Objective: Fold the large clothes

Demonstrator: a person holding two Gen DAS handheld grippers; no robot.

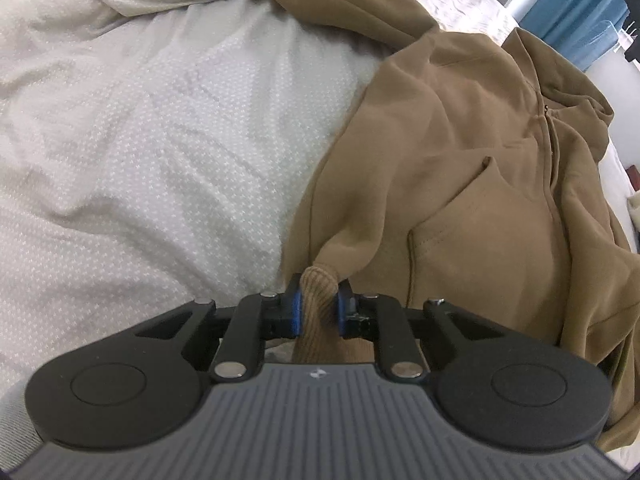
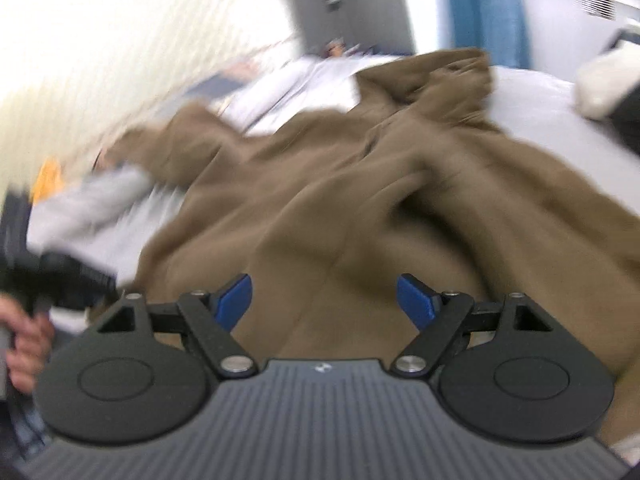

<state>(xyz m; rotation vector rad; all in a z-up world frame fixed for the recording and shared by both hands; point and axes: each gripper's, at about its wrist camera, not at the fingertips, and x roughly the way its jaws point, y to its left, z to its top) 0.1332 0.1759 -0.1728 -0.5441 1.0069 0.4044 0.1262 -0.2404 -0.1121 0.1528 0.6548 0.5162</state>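
One brown hoodie between fingers

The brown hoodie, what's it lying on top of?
The brown hoodie lies spread on a white dotted bedcover, which shows bare beside it. What lies directly beneath the fabric is covered.

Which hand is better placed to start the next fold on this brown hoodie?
Left, probably. The left gripper is already clamped on the hoodie's ribbed hem at the edge by the white bedding. The right gripper hangs open above the fabric, gripping nothing.
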